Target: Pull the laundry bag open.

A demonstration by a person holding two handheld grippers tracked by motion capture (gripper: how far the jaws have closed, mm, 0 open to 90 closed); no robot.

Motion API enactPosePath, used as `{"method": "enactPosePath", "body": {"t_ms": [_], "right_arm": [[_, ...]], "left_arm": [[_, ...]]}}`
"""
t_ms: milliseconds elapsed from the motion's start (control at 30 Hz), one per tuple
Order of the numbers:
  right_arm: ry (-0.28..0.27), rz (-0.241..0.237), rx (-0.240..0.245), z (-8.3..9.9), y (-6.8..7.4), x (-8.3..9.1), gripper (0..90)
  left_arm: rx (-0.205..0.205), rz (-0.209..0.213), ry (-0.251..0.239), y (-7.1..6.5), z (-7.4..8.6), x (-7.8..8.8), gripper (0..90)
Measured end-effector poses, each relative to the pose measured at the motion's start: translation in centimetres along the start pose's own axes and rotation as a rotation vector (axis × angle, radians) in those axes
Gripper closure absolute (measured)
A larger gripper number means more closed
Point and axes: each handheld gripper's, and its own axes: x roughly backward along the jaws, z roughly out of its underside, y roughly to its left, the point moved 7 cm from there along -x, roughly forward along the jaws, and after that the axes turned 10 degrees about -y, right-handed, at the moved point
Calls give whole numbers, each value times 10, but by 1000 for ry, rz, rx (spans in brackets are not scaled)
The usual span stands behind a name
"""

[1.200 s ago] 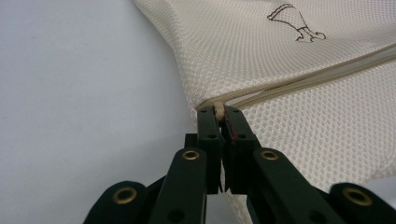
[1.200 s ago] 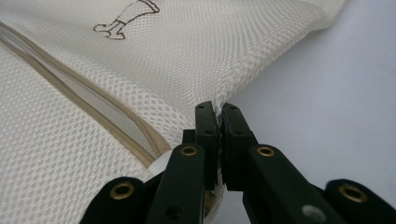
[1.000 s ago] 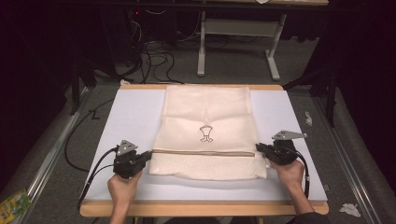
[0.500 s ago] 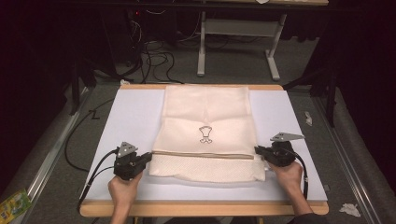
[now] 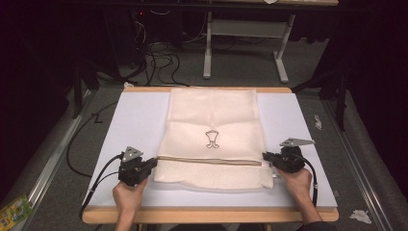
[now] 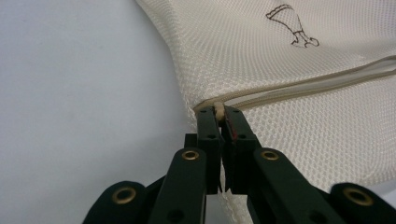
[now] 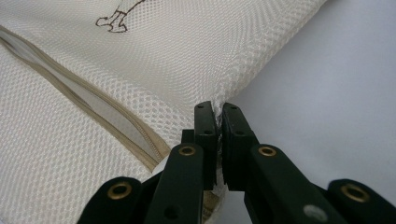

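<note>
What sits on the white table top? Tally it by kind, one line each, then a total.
Cream mesh bag, zipped, with a small dark drawing: 1
Black two-jaw grippers, each shut on a side edge of the bag: 2, the left gripper and the right gripper
Total: 3

Bright table glowing in a dark room, close views soft at the bottom edge

From the high view, light is falling from above onto the white table top [image 5: 139,120], leaving the floor and the room behind it sinking into near black, and the whole picture is looking slightly soft and grainy. In both gripper views the mesh bag [image 6: 289,79] is showing evenly lit and its weave crisp, while the black jaws at the bottom are blurring out of focus, brass rivets catching small glints.
</note>
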Motion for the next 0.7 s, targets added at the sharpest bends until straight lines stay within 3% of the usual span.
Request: {"method": "enactPosePath", "body": {"t_ms": [167,467,633,700], "right_arm": [[28,9,-8,8,-2,-4,867],[30,24,16,9,-2,-4,845],[42,23,3,12,-3,-5,817],[38,26,3,11,-2,-5,766]], "left_arm": [[-5,-6,38,-1,4,-6,866],[-27,-16,37,-4,7,-5,860],[-26,-11,44,-7,8,-8,856],[-23,-6,48,-7,8,-8,827]]}}
